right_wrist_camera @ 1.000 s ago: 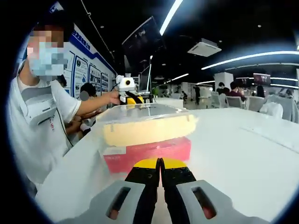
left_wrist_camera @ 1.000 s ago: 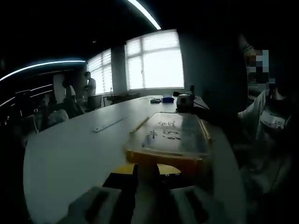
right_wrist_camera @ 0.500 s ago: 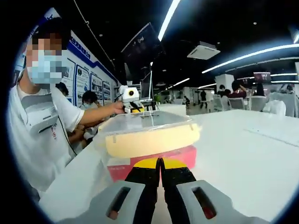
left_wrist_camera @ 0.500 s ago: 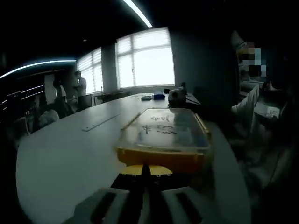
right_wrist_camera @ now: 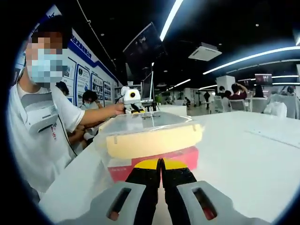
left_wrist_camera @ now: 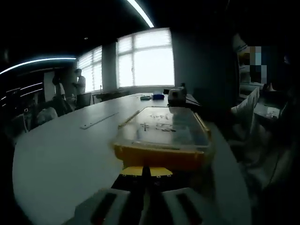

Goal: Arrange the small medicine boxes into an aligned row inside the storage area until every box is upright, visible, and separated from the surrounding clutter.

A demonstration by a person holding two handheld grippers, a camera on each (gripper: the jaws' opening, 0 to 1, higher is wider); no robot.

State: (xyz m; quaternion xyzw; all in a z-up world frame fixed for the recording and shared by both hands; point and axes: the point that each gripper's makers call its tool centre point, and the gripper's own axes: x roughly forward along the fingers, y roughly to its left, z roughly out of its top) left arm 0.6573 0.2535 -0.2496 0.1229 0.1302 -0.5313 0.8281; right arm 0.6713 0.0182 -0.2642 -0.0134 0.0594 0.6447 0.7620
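Left gripper, which I am holding with jaws closed together, is sitting just short of the lidded yellow bin near the tabletop edge; right gripper, jaws likewise pressed together, is facing the red box under that bin.

Left gripper view: very dim, backlit by bright blown-out windows at upper centre; bench grey and murky, right side nearly black. Right gripper view: well lit, ceiling light strips glaring at top, bench washed bright white. Both views: strong fisheye bending at edges, soft focus on the near hand-held gripper bodies.
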